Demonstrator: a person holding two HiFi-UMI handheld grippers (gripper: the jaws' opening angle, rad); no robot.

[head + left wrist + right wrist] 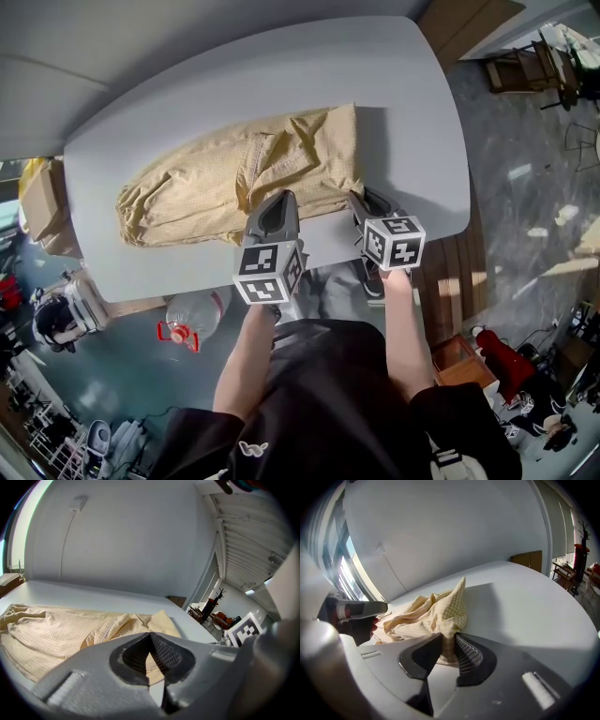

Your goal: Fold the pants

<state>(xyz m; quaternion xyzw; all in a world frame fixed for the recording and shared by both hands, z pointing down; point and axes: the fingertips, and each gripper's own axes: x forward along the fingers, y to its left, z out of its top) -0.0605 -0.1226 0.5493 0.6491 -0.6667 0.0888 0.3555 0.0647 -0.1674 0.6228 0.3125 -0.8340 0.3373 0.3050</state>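
A pair of tan checked pants [225, 183] lies stretched across the middle of a grey table [394, 84]. The rumpled leg ends reach toward the left of the frame and the wider waist end sits at centre right. The person works from the lower edge of the frame with both tools down on the near hem.

The right gripper [449, 644] is clamped on the near right corner of the pants, and a bunch of cloth rises in a peak out of its jaws. The left gripper [150, 639] has its jaws drawn together at the tips over the near hem around mid-length. Cloth shows in the gap between the pads. It appears to pinch only a thin layer there, and how firm that hold is cannot be made out.

The two grips look uneven, a fat bunch on the right and a thin bite on the left. If both rise together, the left edge may slip free, and the fold would then land skewed.

The creases around the waist are not smoothed and would likely be trapped inside a fold.

The hem lies close to the table's near edge, so a pull toward the person could drag the pants off it.
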